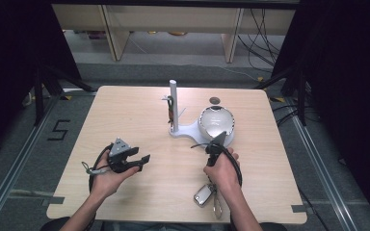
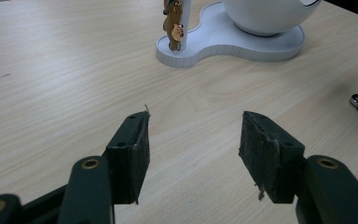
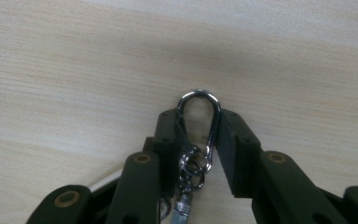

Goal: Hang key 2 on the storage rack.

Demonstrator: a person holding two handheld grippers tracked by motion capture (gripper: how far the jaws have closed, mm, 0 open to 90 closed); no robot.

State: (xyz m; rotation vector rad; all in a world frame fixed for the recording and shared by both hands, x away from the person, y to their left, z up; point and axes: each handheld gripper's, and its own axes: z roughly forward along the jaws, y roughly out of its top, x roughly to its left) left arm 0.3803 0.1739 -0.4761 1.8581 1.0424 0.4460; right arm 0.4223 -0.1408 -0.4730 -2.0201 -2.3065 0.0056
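1. On the near right part of the table [image 1: 125, 120], in the high view, the right gripper [image 1: 215, 144] stands in the person's right hand [image 1: 223, 169], with a car key fob [image 1: 202, 196] and a metal ring lying just below that hand. Which way the jaws point is hard to read here. The left gripper [image 1: 142, 161] rests in the left hand [image 1: 107, 177] at the near left, well apart from the keys. Further back stands a white stand [image 1: 183, 130] with an upright post [image 1: 173, 103], a small brown charm already hanging on it, and a white bowl [image 1: 217, 122] on its base.

2. In the left gripper view, the jaws of the left gripper [image 2: 193, 144] stand wide apart with nothing between them, only bare wood. The stand [image 2: 223, 44], with its charm [image 2: 173, 25], lies ahead.

3. In the right gripper view, the right gripper [image 3: 199, 135] is clamped on the carabiner [image 3: 199, 119] of the key bunch: the pads press both sides of the silver loop, whose rounded top pokes out beyond the fingertips, while the small rings [image 3: 193, 170] hang back between the jaws.

4. Judging by this, the grasp is made. Lifting the keys, carrying them to the post and hooking them on are left.
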